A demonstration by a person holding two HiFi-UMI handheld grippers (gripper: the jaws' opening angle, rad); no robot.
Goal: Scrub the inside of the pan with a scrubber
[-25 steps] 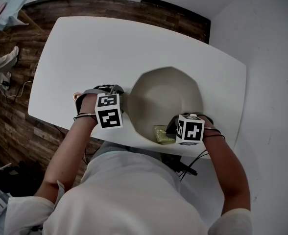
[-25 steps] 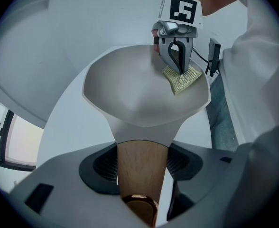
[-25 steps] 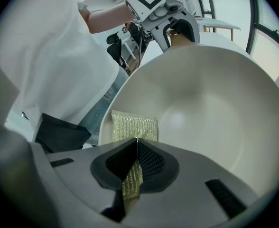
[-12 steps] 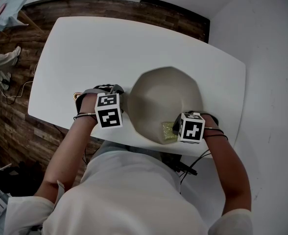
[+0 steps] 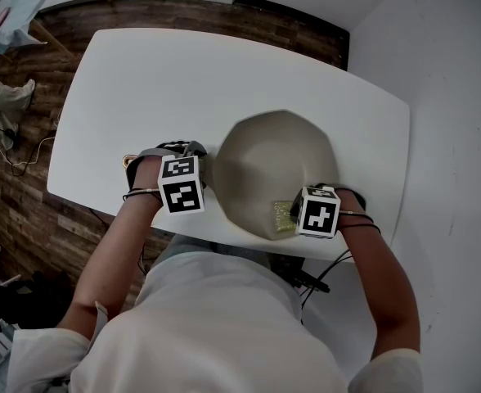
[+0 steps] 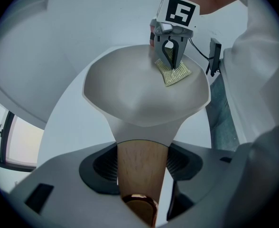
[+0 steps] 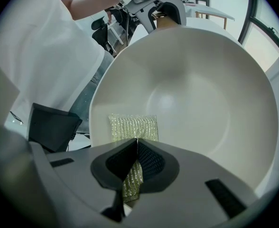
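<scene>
Scrubbing the pan's near inner wall

My right gripper (image 7: 135, 163) is clenched on the yellow-green scrubber (image 7: 132, 127), which lies flat on the pan (image 7: 201, 94) wall. My left gripper (image 6: 142, 171) clamps the wooden handle (image 6: 142, 148). I'd brace there and sweep toward the centre. The pan sits near the white counter (image 5: 142, 88) edge, and nothing else is inside it.

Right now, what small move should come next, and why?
Probably sweep the scrubber toward the middle of the pan: the right gripper pinches it against the near inner wall, and the left gripper clamps the wooden handle, steadying the pan.
</scene>
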